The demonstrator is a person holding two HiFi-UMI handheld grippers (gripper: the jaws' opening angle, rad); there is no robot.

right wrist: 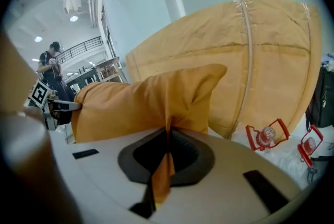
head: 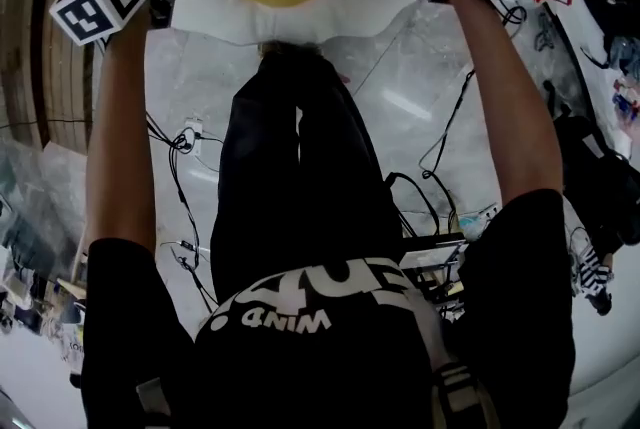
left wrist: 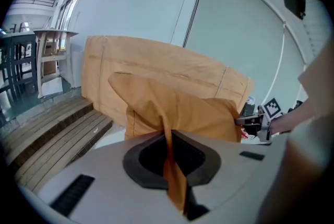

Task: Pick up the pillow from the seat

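Left hand-held gripper (left wrist: 168, 152) and right hand-held gripper (right wrist: 168, 142) each clamp tight on a pillow (left wrist: 182, 105) corner

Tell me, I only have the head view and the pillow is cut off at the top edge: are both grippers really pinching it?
Observer: In the left gripper view, the left gripper has its jaws shut on a thin fold of the orange pillow.
Operator: And the right one?
Observer: In the right gripper view, the right gripper is shut on a fold at the pillow's other end, with a tail of fabric hanging through the jaws.
Operator: Anything behind the pillow?
Observer: A bigger cushion of the same colour stands just behind it. I can't tell whether the two touch.
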